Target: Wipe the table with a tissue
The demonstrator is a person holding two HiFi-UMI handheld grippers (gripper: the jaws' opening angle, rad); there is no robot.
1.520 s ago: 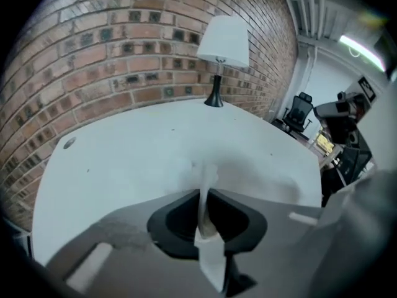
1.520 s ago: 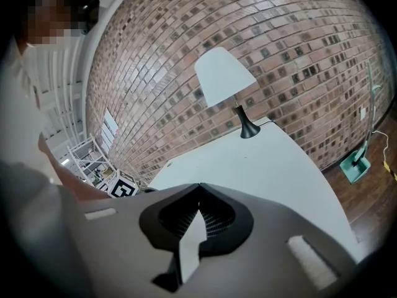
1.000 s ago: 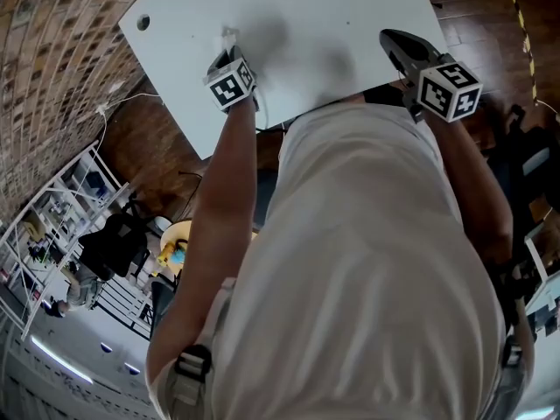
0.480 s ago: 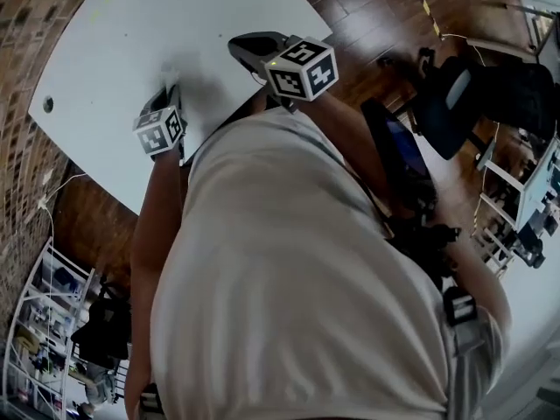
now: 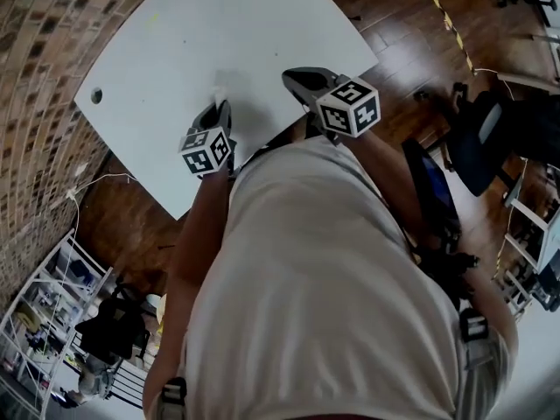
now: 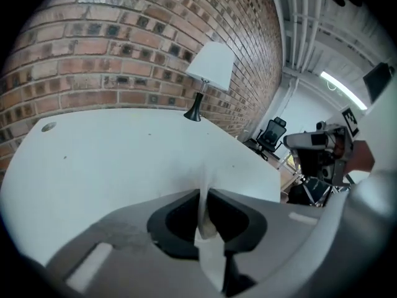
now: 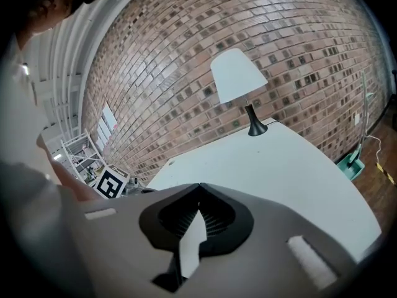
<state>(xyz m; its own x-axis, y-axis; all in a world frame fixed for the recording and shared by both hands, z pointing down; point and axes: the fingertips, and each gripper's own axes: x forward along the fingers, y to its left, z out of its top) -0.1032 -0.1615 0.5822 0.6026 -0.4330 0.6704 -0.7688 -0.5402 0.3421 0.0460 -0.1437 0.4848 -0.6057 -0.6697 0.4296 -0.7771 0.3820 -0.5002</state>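
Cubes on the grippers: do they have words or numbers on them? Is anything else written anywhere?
No words or numbers can be read anywhere.
The cube on the left gripper and the cube on the right gripper show only black-and-white square patterns, not letters.
The table, lamp and tissue are blank.

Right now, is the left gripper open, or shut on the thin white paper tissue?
Shut on it: the left gripper has its jaws pressed onto the thin white paper tissue between them.
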